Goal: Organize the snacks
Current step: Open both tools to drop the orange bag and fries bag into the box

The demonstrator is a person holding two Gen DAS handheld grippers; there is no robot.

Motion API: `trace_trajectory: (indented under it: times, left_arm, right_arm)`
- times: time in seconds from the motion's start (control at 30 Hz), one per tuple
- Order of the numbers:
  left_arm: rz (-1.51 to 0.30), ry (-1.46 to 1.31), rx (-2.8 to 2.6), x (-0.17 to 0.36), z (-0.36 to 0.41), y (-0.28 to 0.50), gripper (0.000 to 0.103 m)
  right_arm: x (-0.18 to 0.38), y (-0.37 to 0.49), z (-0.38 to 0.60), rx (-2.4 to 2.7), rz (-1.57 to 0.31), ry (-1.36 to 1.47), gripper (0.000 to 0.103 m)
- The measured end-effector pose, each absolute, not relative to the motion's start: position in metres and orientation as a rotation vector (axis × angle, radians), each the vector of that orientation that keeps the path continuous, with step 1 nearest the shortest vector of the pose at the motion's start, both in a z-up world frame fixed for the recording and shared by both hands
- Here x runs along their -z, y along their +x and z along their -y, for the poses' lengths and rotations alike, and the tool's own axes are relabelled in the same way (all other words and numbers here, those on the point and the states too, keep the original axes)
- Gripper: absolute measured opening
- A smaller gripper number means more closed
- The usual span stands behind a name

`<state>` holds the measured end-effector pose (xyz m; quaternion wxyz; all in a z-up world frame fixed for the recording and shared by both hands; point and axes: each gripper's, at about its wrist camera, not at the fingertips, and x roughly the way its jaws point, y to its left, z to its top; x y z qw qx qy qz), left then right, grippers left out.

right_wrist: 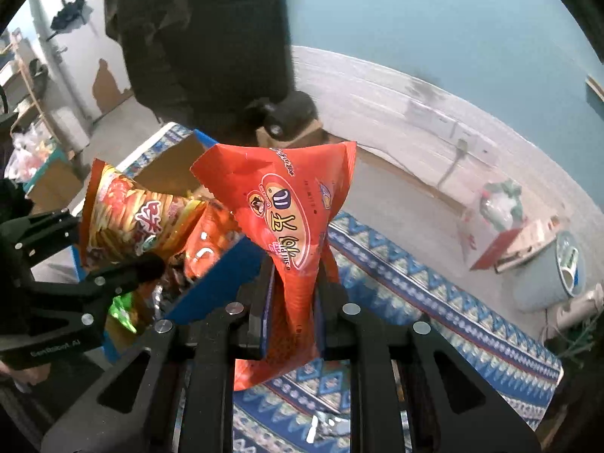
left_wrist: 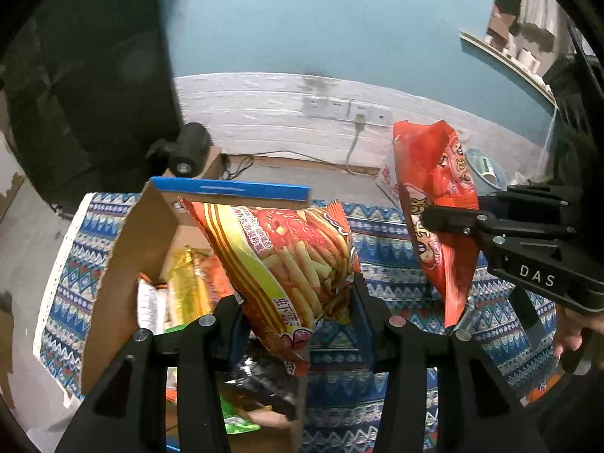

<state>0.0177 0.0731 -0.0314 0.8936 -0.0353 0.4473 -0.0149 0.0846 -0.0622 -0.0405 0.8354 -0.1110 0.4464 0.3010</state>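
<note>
Nearest the left wrist lens, the left hand-held gripper (left_wrist: pixel 298 302) pinches a yellow-and-red fries bag (left_wrist: pixel 287 256), held above the open cardboard box (left_wrist: pixel 128 249) of snack packets. Right hand-held gripper (right_wrist: pixel 292 294) is pressed together on the neck of an orange snack bag (right_wrist: pixel 279 204), raised over the patterned cloth (right_wrist: pixel 434 287) just beside the box.

Teal wall (left_wrist: pixel 321 19) above a pale band with, seemingly, sockets (left_wrist: pixel 345 109)
</note>
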Motion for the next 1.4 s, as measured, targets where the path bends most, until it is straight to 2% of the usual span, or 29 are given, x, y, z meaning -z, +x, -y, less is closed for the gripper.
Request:
trace_trajectory:
  times: [0.77,1.13,1.27,1.33,1.37,1.4]
  left_arm:
    - [-0.939,-0.21,-0.155,0.047,-0.192,-0.003,0.047]
    - [-0.988,-0.233,-0.198,0.062,-0.21,-0.004,0.049]
    - [-1.004,-0.225,-0.218,0.064,-0.21,-0.004,0.054]
    - [-1.005,-0.217,-0.227,0.064,-0.209,-0.004,0.067]
    - [-0.999,-0.212,-0.231,0.062,-0.208,-0.004,0.068]
    - [-0.993,-0.208,-0.231,0.06,-0.207,-0.005,0.069]
  right_arm:
    - [0.062,0.093,-0.068,-0.774,-0.996,-0.321,0.016]
    - [0.072,0.093,-0.097,-0.806,-1.022,-0.322,0.017]
    - [0.075,0.093,-0.103,-0.83,-1.047,-0.291,0.031]
    - [0.075,0.092,-0.102,-0.825,-1.046,-0.292,0.039]
    - [0.075,0.091,-0.101,-0.825,-1.048,-0.29,0.043]
    - [0.074,0.091,-0.1,-0.823,-1.049,-0.29,0.052]
